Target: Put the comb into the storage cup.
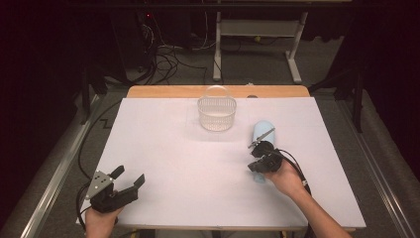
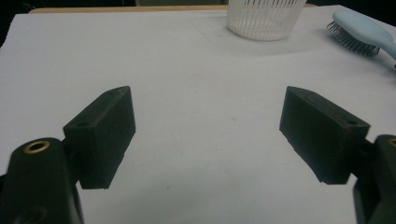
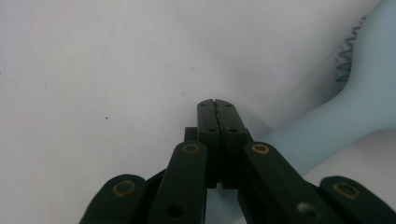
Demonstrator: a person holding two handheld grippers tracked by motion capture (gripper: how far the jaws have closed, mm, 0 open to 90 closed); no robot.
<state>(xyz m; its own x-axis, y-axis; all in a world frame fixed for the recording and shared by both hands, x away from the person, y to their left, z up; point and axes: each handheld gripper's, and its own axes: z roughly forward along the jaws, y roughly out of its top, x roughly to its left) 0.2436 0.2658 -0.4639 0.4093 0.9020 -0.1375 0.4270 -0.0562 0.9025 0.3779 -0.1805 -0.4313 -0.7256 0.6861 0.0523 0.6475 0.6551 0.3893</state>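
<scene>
Black tongs (image 1: 130,179) — brass-ringed screw holes, grey three-cornered plate (image 1: 100,181), trailing cables.

White-topped table (image 1: 163,163) with basket (image 1: 217,113) and hairbrush (image 1: 262,133).

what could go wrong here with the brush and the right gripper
The right gripper has its jaws shut with nothing between them, beside the brush handle, so it may shove the brush instead of gripping it. A push could slide the brush toward the table edge rather than the basket.

Pale blue hairbrush (image 1: 261,133), white ribbed basket (image 1: 217,114), white table (image 1: 173,163)
</scene>
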